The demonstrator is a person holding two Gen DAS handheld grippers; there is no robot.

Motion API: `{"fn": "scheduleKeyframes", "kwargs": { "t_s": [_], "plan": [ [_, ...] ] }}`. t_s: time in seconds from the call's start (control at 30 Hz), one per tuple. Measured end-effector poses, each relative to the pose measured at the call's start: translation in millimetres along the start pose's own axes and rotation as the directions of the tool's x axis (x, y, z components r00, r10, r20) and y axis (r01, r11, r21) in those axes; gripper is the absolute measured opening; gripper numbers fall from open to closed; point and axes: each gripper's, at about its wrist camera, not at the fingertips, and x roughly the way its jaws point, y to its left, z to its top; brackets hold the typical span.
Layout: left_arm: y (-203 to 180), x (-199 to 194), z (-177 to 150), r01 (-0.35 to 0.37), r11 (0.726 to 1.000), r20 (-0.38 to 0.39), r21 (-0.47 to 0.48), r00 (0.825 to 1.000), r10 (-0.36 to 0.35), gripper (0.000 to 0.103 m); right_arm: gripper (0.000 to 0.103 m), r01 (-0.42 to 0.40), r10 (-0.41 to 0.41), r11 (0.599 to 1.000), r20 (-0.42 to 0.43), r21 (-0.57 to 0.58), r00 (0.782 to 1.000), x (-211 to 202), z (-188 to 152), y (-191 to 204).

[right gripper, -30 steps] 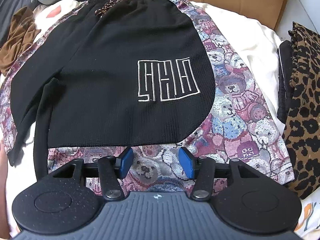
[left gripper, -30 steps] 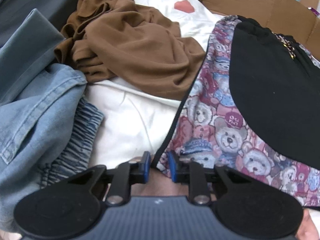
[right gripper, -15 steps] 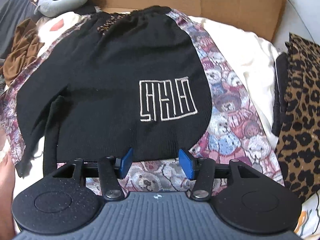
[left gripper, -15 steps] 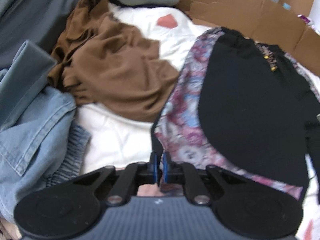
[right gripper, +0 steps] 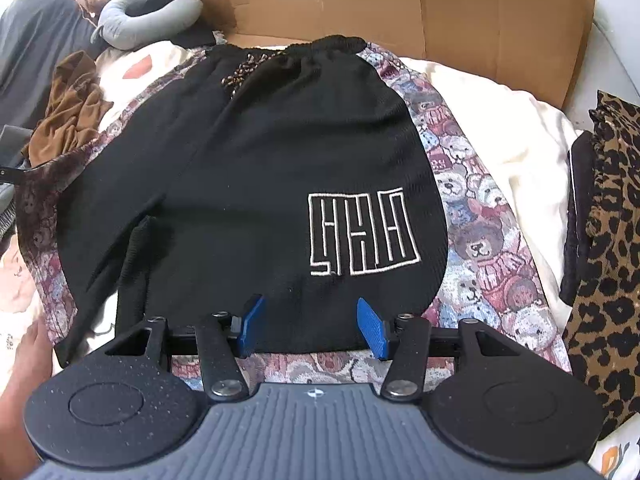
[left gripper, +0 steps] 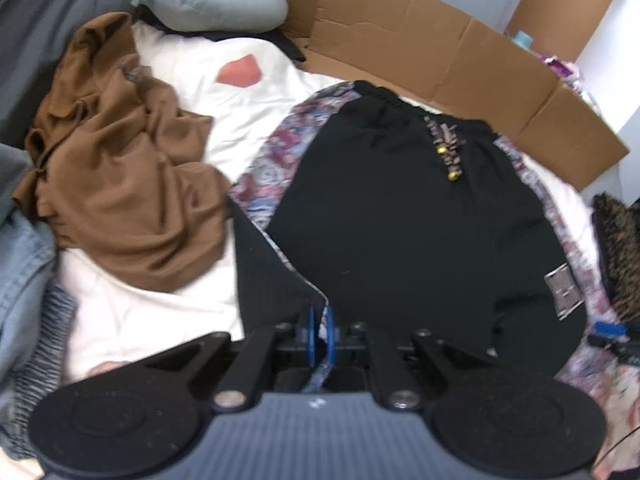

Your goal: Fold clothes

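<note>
A garment with a black front, a white maze logo and teddy-bear print side panels lies spread on a white bed. My left gripper is shut on the bear-print left edge and holds it lifted, so its black underside shows. My right gripper is open just above the garment's near black hem, holding nothing. The garment also shows in the left wrist view.
A crumpled brown garment and blue denim lie to the left. A leopard-print cloth lies at the right. A cardboard wall and a grey pillow stand at the back. A hand shows at lower left.
My left gripper closed on the bear-print edge and lifted it up and to the right. My right gripper moved forward over the black hem, still open.
</note>
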Motion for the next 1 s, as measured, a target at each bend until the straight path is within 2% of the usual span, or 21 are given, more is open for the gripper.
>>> {"fn": "scheduleKeyframes", "kwargs": {
  "t_s": [0.17, 0.33, 0.57, 0.9, 1.0],
  "plan": [
    [-25.9, 5.1, 6.7, 0.104, 0.993, 0.015, -0.065, 0.995, -0.103, 0.006, 0.058, -0.017, 0.017, 1.000, 0.018, -0.014, 1.000, -0.1, 7.6, 6.0],
    [-56.4, 18.9, 7.1, 0.193, 0.979, 0.001, -0.071, 0.981, -0.193, 0.006, 0.058, -0.058, 0.059, 0.998, 0.043, -0.037, 0.997, -1.7, 15.5, 15.4],
    [-90.0, 40.3, 10.4, 0.311, 0.946, -0.020, -0.091, 0.949, -0.314, 0.006, 0.057, -0.154, 0.157, 0.987, 0.071, -0.046, 0.985, -2.5, 29.8, 30.3],
    [-148.0, 67.0, 12.6, 0.414, 0.910, -0.079, -0.035, 0.906, -0.415, 0.006, 0.056, -0.279, 0.282, 0.959, 0.096, -0.040, 0.955, -3.1, 47.5, 57.4],
    [-161.5, 73.1, 13.5, 0.443, 0.896, -0.097, -0.034, 0.891, -0.445, 0.006, 0.053, -0.304, 0.307, 0.952, 0.099, -0.045, 0.947, -0.9, 53.7, 64.3]
  ]
}}
